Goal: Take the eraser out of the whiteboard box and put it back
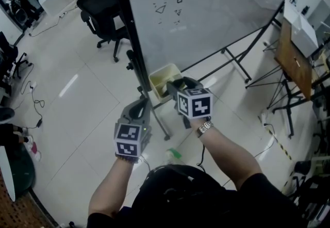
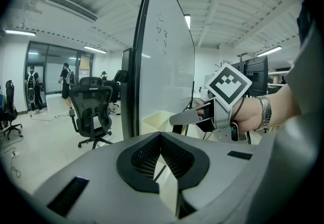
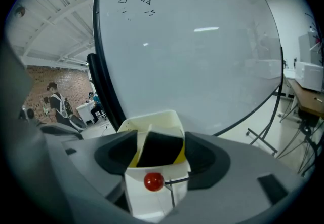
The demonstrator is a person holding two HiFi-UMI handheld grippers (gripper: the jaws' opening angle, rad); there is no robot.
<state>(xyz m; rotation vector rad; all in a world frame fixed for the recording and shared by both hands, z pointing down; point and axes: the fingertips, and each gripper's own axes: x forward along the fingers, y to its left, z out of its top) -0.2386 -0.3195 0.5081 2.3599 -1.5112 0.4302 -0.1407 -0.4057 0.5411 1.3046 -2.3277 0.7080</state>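
Only your right gripper view looks into the whiteboard box (image 3: 152,119). The eraser (image 3: 154,149), black with yellow sides, sits inside it, its lower part behind the front wall. A red ball (image 3: 153,181) is on that wall. Your right gripper (image 1: 178,85) has its jaws apart, with the box and eraser seen between them. No view shows whether the pads touch either.

The head view alone places the cream box at the lower corner of the whiteboard (image 1: 216,10), against its black frame edge. Your right gripper is at the box's near rim there.

Your left gripper (image 2: 161,137) is closed, jaw tips meeting with nothing between them. It is held short of the frame edge, beside your right one.

The board carries a drawn smiley, a triangle and small scribbles that cannot be read. The marker cube (image 1: 195,103) bears black-and-white squares only.

Around you are a black office chair (image 1: 105,7) past the frame, the board's stand legs (image 1: 242,62) on the tiled floor, a wooden desk (image 1: 294,59) to the right, and a watch (image 1: 204,128) on your right wrist.
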